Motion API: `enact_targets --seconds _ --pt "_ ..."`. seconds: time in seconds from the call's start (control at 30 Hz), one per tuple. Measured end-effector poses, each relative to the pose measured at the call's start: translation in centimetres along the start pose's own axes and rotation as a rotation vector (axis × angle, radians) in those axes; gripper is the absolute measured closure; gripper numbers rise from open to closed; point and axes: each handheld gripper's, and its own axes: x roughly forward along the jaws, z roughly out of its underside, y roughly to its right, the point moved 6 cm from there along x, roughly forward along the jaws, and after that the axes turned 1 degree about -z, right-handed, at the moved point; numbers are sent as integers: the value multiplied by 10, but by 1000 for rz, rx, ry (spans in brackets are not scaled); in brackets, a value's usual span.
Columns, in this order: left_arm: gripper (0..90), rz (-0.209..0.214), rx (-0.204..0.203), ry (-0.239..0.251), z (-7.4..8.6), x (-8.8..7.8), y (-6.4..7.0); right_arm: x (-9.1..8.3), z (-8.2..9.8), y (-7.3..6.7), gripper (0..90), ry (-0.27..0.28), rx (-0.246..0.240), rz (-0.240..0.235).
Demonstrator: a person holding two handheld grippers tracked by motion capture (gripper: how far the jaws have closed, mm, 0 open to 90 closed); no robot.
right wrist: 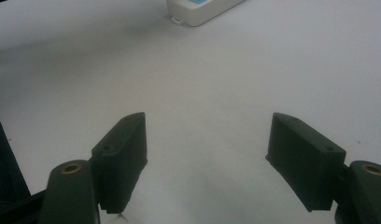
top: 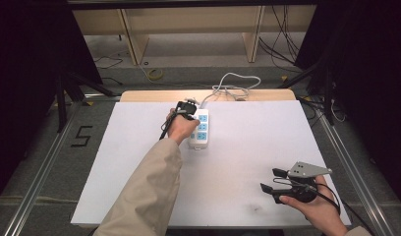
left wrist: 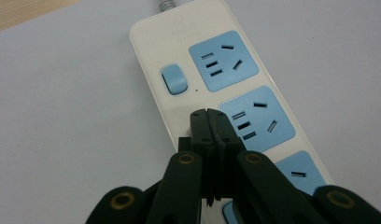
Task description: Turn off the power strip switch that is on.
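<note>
Power strip point(top: 200, 129): white, blue sockets, lying far-centre on the bench point(top: 139, 162). Left gripper point(left wrist: 210, 116): jaws shut, empty, tips just below the strip's blue switch point(left wrist: 173, 79). Right gripper point(right wrist: 207, 158): jaws wide, empty, well clear of the strip. Risk: closed tips may slip off the switch, shoving the strip.

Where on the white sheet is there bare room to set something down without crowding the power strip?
The white sheet is bare left of the sleeve, and across the wide stretch between the power strip and the open right gripper. It is crowded at the far middle: the shut left gripper sits over the strip, whose cord loops off the far edge.
</note>
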Motion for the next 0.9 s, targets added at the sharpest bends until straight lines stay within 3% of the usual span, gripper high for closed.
enact_targets --seconds 0.2,0.9 --pt "898 7 -12 -4 0 0 -1 0 0 0 288 -1 -1 0" --pt "900 -14 1 -18 0 0 1 1 0 -1 288 -4 -7 -3"
